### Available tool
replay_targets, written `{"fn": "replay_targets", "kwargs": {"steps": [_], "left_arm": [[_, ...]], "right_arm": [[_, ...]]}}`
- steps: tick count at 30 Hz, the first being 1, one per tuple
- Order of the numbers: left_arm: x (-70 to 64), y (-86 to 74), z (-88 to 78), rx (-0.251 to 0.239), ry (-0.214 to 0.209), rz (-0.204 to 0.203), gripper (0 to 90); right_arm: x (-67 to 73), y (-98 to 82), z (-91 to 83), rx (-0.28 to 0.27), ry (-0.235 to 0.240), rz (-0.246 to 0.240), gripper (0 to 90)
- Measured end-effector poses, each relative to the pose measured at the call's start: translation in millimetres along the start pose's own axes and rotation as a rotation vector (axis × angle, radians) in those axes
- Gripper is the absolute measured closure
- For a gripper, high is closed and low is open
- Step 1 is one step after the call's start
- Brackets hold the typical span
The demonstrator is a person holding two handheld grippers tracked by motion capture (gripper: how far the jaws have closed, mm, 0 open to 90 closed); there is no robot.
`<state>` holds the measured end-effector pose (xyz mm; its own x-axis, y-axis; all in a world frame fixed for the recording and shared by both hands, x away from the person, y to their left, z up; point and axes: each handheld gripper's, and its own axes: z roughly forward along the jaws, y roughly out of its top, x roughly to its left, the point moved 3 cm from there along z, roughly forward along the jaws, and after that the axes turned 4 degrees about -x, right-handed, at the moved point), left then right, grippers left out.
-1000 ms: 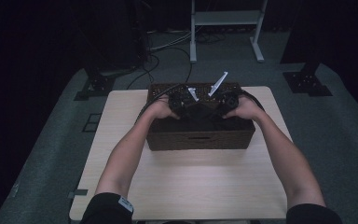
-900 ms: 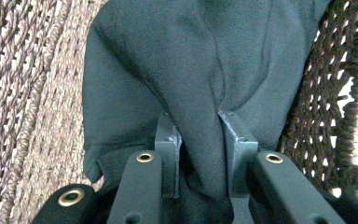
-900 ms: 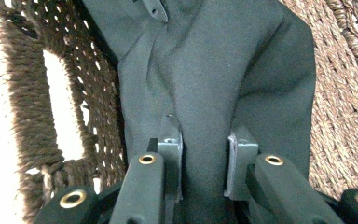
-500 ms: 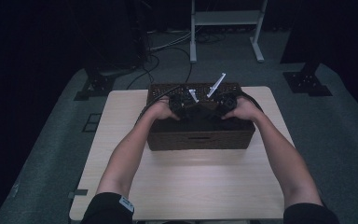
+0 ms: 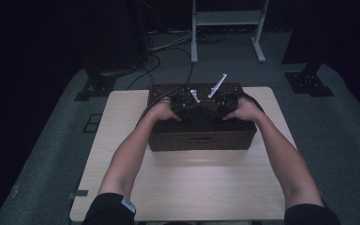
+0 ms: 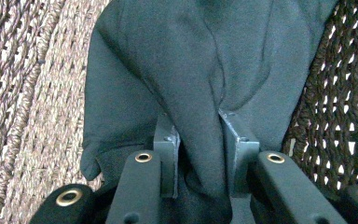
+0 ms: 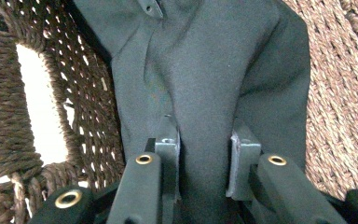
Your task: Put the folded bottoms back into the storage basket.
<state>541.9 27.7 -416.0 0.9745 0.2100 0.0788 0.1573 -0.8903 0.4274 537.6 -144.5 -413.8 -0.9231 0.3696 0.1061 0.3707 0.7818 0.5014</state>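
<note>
Both tongs barely shifted, pinching dark cloth, basket interior hidden

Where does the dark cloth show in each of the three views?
High view: dark cloth inside the wicker basket, between the hands.
Left gripper view: cloth centre, pinched between the jaws.
Right gripper view: cloth centre, pinched likewise.
Shared landmark: the basket's brown weave.
</note>
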Motion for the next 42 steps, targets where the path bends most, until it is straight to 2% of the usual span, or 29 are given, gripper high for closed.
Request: {"fn": "replay_targets", "kwargs": {"steps": [13,20,22,24,27,30,42], "left_arm": [[1.7,-0.2,2.4,0.007,0.027,-0.014,66.4],[3.6,-0.6,0.2,-0.003,0.049,-0.038,53.9],[4.5,-1.6,-2.3,-0.022,0.051,-0.047,52.3],[5.3,-4.4,-6.9,-0.052,0.057,-0.074,49.0],[4.4,-6.5,-8.8,-0.054,0.061,-0.076,48.1],[2.8,-8.8,-13.2,-0.06,0.069,-0.09,43.6],[-6.0,-1.7,-27.2,-0.113,0.05,-0.091,38.0]], "right_arm": [[0.1,-1.4,2.7,0.026,-0.013,0.008,67.9],[-1.5,-1.7,-1.0,0.014,-0.023,0.031,62.6],[-2.7,-1.5,-4.3,-0.005,-0.023,0.044,61.2],[-3.8,-1.8,-10.5,-0.026,-0.037,0.048,57.8],[-4.3,-2.7,-13.7,-0.035,-0.046,0.053,54.9],[-3.6,-4.2,-19.8,-0.047,-0.059,0.058,50.9],[4.3,-10.5,-30.3,-0.097,-0.055,0.067,47.2]]}}
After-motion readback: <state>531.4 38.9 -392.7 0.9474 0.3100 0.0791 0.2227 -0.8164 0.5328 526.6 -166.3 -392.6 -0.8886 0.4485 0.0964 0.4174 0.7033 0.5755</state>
